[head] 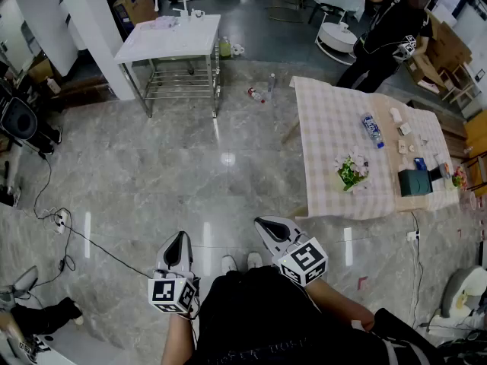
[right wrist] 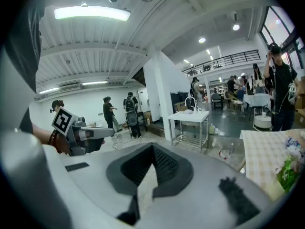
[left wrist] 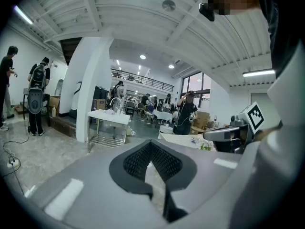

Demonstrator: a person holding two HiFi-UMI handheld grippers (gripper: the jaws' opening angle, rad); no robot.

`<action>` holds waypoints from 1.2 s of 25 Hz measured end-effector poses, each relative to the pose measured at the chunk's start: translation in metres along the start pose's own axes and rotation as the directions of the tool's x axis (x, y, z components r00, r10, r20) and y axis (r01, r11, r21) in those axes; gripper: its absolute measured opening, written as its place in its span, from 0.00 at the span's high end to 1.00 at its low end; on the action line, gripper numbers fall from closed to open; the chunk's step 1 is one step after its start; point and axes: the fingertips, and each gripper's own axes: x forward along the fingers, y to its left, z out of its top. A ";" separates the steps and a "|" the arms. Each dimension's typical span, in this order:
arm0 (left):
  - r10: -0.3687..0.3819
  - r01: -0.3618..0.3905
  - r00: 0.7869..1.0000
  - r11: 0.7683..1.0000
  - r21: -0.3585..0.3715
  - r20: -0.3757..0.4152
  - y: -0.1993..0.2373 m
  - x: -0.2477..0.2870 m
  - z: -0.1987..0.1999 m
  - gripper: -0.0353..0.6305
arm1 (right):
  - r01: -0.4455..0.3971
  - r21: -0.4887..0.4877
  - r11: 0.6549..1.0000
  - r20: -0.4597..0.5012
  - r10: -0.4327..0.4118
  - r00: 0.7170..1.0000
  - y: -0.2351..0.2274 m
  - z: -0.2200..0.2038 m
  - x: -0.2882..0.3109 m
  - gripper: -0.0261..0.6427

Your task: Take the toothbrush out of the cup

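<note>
I hold both grippers low and close to my body, over the grey marble floor. In the head view the left gripper (head: 180,240) and the right gripper (head: 263,223) point forward, each with its jaws together and nothing between them. The left gripper view shows its pads meeting at the tip (left wrist: 151,144), and the right gripper view shows the same (right wrist: 153,147). The table with a checked cloth (head: 327,120) stands ahead to the right and carries small items. I cannot pick out a cup or a toothbrush among them at this distance.
On the checked table lie a water bottle (head: 372,130), a green plant (head: 351,172) and a dark green box (head: 415,182). A white sink table (head: 171,40) stands far ahead. Cables (head: 61,220) run over the floor at left. A person (head: 388,25) stands beyond the table.
</note>
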 end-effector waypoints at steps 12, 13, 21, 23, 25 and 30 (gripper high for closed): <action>0.008 -0.008 1.000 1.000 0.013 -0.001 -0.014 0.010 0.011 0.93 | -0.040 -0.013 0.999 0.049 0.040 0.998 -0.012 0.004 -0.004 0.94; 0.010 -0.010 1.000 1.000 0.015 -0.004 -0.017 0.011 0.010 0.93 | -0.044 -0.018 0.999 0.065 0.045 0.997 -0.014 0.006 -0.006 0.94; 0.041 -0.041 0.999 0.998 0.041 -0.002 -0.043 0.020 0.015 0.93 | -0.080 -0.021 0.997 0.088 0.082 0.993 -0.040 -0.002 -0.020 0.94; 0.051 -0.051 0.999 0.998 0.038 0.000 -0.047 0.019 0.014 0.93 | -0.074 -0.034 0.997 0.089 0.077 0.993 -0.046 -0.004 -0.023 0.94; 0.058 -0.058 0.998 0.998 0.034 -0.002 -0.050 0.020 0.012 0.93 | -0.068 -0.028 0.997 0.089 0.070 0.994 -0.053 -0.005 -0.027 0.94; 0.057 -0.058 0.998 0.998 0.031 0.009 -0.052 0.027 0.014 0.93 | -0.070 -0.025 0.997 0.122 0.072 0.990 -0.063 0.003 -0.030 0.94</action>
